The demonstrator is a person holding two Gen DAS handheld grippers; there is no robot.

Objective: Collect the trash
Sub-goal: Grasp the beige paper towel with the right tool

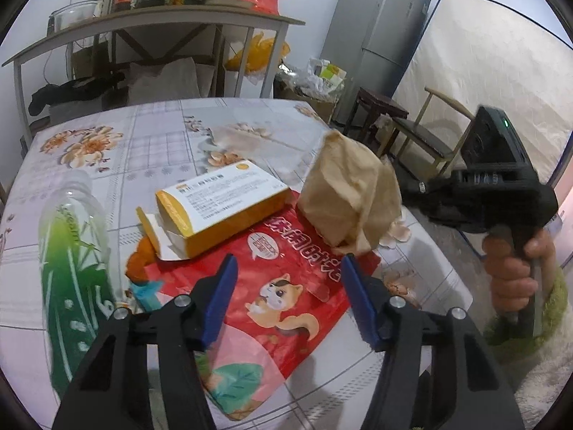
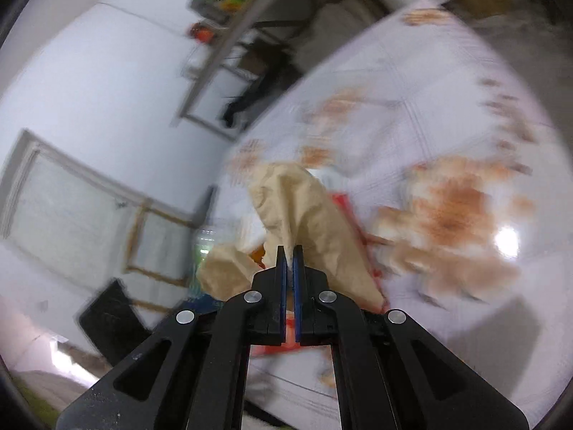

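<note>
So the right gripper (image 2: 290, 251) is clamped tight on a crumpled brown paper bag (image 1: 349, 193), which stands roughly upright, long axis running up and leaning a bit, over the far edge of a red snack pouch (image 1: 283, 286) on the flowery table (image 1: 150, 132). The left gripper (image 1: 289, 268) hangs above the pouch with its jaws apart, gripping nothing, plastic bottle (image 1: 75, 251) lying lengthwise off to its left

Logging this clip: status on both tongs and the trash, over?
Right tongs shut on brown paper bag. Left tongs open over red snack bag. Yellow box overlaps it.
</note>
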